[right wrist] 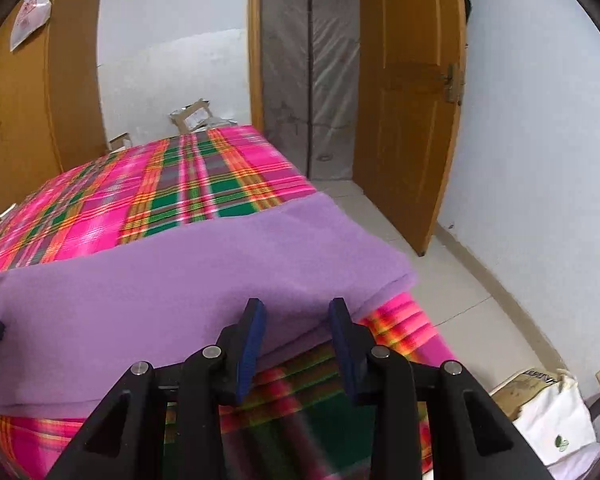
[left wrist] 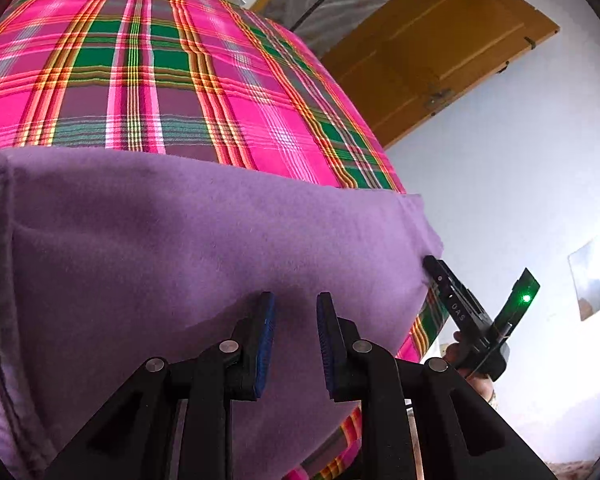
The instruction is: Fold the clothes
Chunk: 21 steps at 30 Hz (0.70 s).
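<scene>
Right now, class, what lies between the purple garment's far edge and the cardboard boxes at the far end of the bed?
In both wrist views, only the plaid bedspread lies between the purple garment and the cardboard boxes; nothing rests on that stretch.

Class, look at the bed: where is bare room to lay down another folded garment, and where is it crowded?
Free: the plaid sheet beyond the purple garment, towards the boxes. Crowded: the near edge, where the garment lies with the left gripper and right gripper open beside it.
</scene>
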{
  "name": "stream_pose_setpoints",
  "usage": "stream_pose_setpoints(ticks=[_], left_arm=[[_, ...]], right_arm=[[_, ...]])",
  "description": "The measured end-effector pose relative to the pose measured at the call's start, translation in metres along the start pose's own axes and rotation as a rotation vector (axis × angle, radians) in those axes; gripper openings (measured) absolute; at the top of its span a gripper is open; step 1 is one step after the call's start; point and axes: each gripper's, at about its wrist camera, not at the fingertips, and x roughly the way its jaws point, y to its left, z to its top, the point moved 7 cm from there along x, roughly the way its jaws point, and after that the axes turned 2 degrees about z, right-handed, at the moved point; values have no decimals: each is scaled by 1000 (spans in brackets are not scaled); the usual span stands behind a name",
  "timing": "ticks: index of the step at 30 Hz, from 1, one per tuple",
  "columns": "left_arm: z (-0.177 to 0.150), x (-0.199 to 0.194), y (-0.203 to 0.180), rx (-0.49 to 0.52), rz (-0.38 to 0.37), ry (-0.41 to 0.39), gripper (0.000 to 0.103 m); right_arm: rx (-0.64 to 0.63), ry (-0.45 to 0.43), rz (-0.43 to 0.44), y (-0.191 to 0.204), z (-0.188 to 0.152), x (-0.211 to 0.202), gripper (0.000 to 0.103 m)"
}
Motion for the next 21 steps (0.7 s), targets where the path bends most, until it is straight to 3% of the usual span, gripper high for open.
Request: stream_pose_setpoints(ticks=[5, 7, 10, 13, 18, 21], left_arm=[[3, 4, -2, 6, 5, -11, 22], [4, 5, -3, 9, 7, -15, 22], [6, 7, -4, 8, 9, -18, 22], [7, 9, -4, 8, 10, -16, 22], [8, 9, -4, 5, 7, -17, 22], [8, 8, -4, 1, 7, -18, 22]], right_arm=[[94, -3, -22, -28, 7, 4, 35], [139, -2, -18, -38, 10, 7, 42], [193, 5, -29, -52, 13, 14, 43], [265, 31, 3, -64, 15, 25, 44], [370, 62, 86, -72, 16, 37, 44], [406, 67, 103, -75, 13, 39, 35]])
